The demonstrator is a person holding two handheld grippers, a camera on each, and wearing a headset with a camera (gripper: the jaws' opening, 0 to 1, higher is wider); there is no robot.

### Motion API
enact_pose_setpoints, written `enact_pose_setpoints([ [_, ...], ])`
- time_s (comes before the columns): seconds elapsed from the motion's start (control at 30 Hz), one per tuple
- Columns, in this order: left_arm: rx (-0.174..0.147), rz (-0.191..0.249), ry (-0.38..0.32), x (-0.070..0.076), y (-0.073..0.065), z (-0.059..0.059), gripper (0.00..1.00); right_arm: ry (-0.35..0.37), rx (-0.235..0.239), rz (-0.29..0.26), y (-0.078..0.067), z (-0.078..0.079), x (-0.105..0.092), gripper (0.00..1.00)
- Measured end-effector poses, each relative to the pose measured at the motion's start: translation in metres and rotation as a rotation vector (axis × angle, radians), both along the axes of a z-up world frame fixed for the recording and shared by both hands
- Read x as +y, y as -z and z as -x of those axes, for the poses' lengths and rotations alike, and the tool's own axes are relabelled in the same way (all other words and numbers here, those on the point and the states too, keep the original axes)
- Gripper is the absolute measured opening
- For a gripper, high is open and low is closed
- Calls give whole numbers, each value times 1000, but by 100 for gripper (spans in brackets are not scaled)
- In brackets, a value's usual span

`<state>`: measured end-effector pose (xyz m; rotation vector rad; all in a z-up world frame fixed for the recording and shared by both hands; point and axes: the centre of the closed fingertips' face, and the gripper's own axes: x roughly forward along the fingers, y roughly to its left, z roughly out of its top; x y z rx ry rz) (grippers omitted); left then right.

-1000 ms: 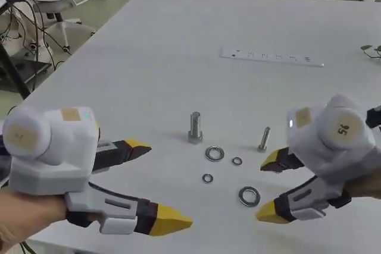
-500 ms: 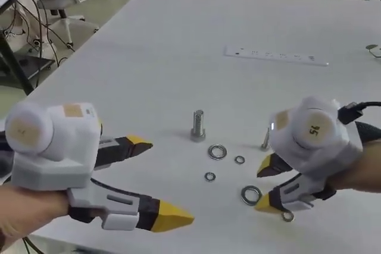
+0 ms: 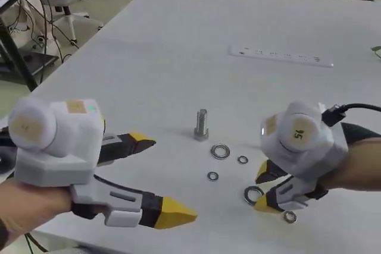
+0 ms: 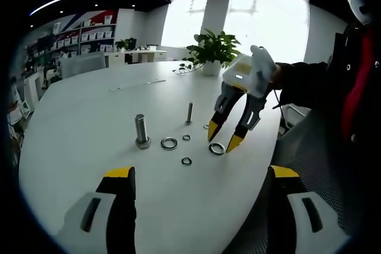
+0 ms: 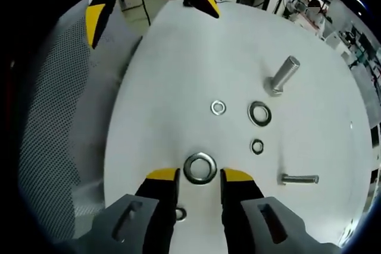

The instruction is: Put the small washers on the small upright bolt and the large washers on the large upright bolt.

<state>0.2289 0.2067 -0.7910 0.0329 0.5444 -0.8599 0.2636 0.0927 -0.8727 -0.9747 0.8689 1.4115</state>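
In the head view the body of the right gripper (image 3: pixel 262 191) is hiding the small bolt (image 4: pixel 189 113), which is standing upright on the white table (image 3: pixel 178 57) in the left gripper view, just behind that gripper. The same body is covering part of one large washer (image 3: pixel 252 194). The right gripper view is showing it whole, lying flat between the yellow tips. The jaws are standing a little apart on either side of it, and whether they are touching it cannot be told. One small washer (image 5: pixel 180 213) is lying half under a jaw there. The large bolt (image 3: pixel 202 125) is standing upright, with a second large washer (image 3: pixel 220 151), another small washer (image 3: pixel 243 160) and a third small washer (image 3: pixel 212 176) lying near it. The left gripper (image 3: pixel 169 178) is hovering with jaws spread wide, holding nothing.
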Motion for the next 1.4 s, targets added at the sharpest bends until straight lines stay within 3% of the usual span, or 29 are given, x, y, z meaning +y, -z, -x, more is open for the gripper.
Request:
enact_pose_setpoints([
  [0.9,-9,6,-11,1,-3,0,91,-6,13,73,3,-2,-1,25],
  [1.4,-39,5,-33,6,-8,-5,90,-2,13,106,3,-4,1,23],
])
